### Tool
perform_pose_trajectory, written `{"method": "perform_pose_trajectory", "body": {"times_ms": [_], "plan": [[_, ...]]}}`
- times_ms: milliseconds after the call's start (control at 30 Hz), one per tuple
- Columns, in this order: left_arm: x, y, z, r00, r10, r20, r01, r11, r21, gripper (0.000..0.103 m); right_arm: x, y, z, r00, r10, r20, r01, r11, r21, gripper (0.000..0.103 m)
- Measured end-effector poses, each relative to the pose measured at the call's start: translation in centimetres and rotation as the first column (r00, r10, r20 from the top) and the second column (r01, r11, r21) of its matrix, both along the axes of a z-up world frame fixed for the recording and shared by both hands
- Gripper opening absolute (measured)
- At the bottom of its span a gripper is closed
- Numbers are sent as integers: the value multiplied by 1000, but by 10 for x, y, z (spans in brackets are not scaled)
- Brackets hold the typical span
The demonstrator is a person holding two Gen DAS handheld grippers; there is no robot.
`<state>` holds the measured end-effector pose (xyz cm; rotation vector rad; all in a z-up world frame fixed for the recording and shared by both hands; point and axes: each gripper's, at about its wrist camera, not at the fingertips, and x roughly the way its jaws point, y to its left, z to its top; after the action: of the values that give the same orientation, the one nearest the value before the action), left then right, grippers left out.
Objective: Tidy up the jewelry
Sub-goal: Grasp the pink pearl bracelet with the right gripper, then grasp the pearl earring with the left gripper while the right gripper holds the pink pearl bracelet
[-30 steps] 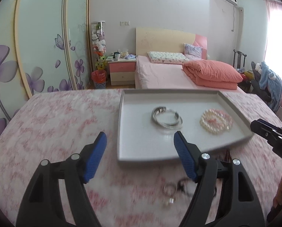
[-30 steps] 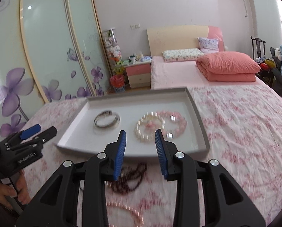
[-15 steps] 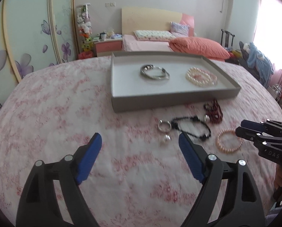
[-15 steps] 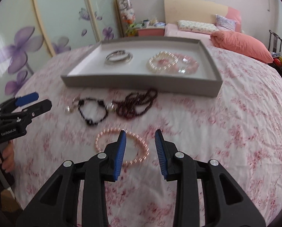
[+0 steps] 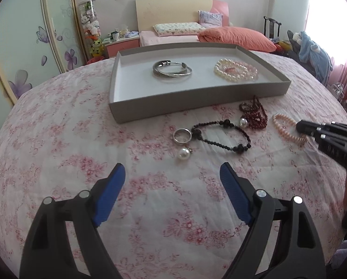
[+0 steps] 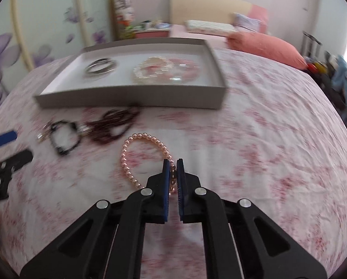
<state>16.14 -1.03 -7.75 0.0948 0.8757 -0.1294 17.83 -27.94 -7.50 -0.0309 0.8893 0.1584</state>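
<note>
A grey tray [image 5: 196,100] on the floral tablecloth holds silver bangles [image 5: 172,71] and pearl bracelets [image 5: 235,71]. In front of it lie a silver ring [image 5: 182,136], a loose pearl [image 5: 182,154], a black bead bracelet [image 5: 222,134] and a dark red bracelet [image 5: 255,114]. My right gripper [image 6: 173,161] is shut on the near side of a pink bead bracelet [image 6: 145,153], whose beads show between the blue pads. My left gripper [image 5: 171,167] hangs open above bare cloth, just short of the ring and pearl, with nothing between its fingers.
The round table's cloth [image 5: 57,139] drops off at the left and right edges. Behind the table stand a bed [image 5: 231,37], a nightstand [image 5: 124,44] and sliding wardrobe doors [image 5: 22,46]. A chair with blue clothes [image 5: 313,55] is at the right.
Both grippers sank and tipped down toward the loose jewelry. The right gripper's jaws went from partly open to shut on the pink bead bracelet. The left jaws spread slightly wider.
</note>
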Motion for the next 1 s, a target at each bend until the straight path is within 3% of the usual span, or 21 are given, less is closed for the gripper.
{"method": "perform_pose_trajectory", "body": {"times_ms": [100, 433, 733, 900, 1000], "plan": [[3, -5, -3, 1000, 3, -11, -3, 1000, 16, 80, 1, -3, 0, 1000, -6, -1, 6, 1000, 6, 7], [20, -6, -9, 998, 45, -46, -45, 999, -8, 51, 1, -2, -1, 1000, -2, -1, 2, 1000, -2, 7], [24, -13, -7, 998, 40, -39, -40, 999, -7, 35, 2, -3, 0, 1000, -1, -3, 1, 1000, 10, 7], [23, -12, -7, 998, 45, -33, -45, 999, -5, 16, 2, -4, -1, 1000, -1, -3, 1, 1000, 10, 7], [20, -4, -8, 998, 63, -32, -63, 998, -9, 16, 2, -4, -1, 1000, -1, -3, 1, 1000, 11, 7]]}}
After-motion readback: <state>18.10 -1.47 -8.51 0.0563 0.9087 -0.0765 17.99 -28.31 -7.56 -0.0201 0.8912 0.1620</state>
